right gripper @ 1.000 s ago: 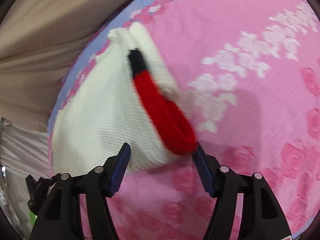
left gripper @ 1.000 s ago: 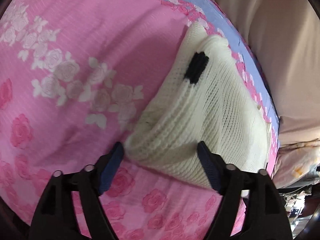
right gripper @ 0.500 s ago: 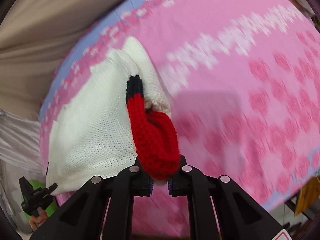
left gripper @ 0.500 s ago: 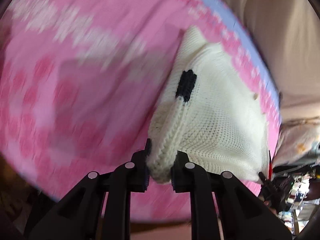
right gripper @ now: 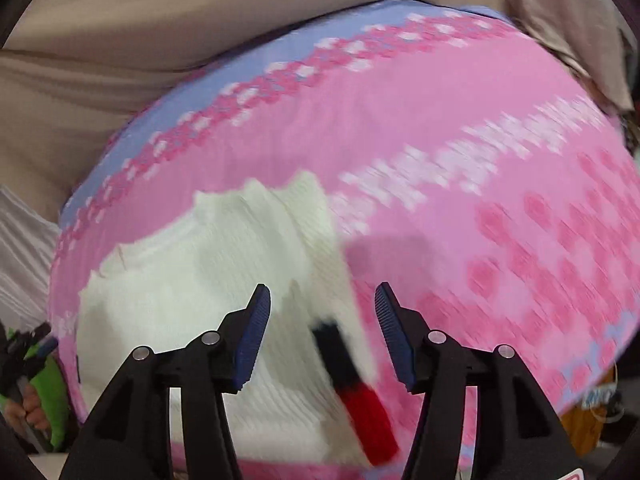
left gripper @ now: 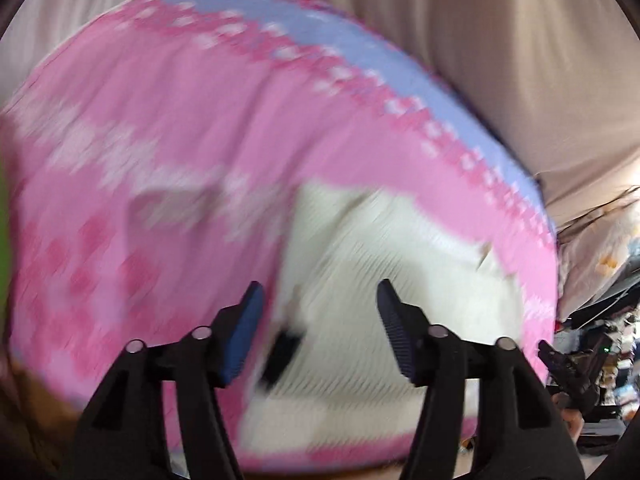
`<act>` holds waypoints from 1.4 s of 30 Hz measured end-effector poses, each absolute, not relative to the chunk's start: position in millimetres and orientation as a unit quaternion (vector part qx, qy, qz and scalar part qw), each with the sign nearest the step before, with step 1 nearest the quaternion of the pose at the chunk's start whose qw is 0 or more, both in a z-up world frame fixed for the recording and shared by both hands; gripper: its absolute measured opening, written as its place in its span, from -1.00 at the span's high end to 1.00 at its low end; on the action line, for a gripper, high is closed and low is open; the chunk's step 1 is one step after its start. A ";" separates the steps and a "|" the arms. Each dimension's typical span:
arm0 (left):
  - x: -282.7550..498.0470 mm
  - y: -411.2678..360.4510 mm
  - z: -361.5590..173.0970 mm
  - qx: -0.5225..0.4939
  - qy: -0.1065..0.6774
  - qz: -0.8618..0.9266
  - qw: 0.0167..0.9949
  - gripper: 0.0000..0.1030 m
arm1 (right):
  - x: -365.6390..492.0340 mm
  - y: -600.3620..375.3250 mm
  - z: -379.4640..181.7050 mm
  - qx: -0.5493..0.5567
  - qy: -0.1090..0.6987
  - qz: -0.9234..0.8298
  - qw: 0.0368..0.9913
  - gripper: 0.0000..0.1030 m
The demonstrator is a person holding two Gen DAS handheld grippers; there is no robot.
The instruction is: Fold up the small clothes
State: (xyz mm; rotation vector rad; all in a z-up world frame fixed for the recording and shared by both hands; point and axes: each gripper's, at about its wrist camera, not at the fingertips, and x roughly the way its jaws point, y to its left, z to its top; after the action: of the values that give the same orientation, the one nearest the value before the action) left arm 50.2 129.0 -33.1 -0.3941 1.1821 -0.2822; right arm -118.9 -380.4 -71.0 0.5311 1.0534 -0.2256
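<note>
A: Tongs first, left to right. Left tongs (left gripper: 318, 328) are spread wide now, nothing between the blue pads. Half a second back they were pressed together on the rolled edge of the cream-white knitted garment (left gripper: 384, 264). So that's a release.

B: Right side the same?

A: Yes. Right tongs (right gripper: 322, 330) are spread apart and empty; a moment ago they pinched the red knitted cuff with the black band (right gripper: 362, 396). That cuff now lies on the garment's right edge, just under the tongs, not held.

B: Meaning for the fold?

A: Both sleeves look dropped inward onto the body, so I'd judge one fold step is finished and both tongs are backing off. A further fold, bottom to top, probably remains. Heavy motion blur, so I can't tell how neat the lay is.

B: Where's the garment sitting?

A: Flat on the pink rose-print bedsheet with a lilac border (left gripper: 180, 120), near the border edge, in front of both tongs.

B: Room?

A: Beige draped fabric (right gripper: 160, 40) behind the bed. The left-wrist view shows dark clutter at far right, too blurred to name. In the right-wrist view, a hand (right gripper: 30, 412) next to something green sits at far left, gripping the other device's handle.
</note>
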 end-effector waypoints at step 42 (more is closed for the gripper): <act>44.6 43.1 -91.4 -0.108 0.579 -0.098 0.803 0.87 | -54.8 -272.6 -118.2 0.193 0.538 0.056 0.819 1.00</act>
State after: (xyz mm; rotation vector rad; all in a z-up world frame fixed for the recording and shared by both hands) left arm 44.6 43.1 -91.4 -0.2305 1.2398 -0.2099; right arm -54.8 -272.6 -118.2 0.4109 1.1450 0.1191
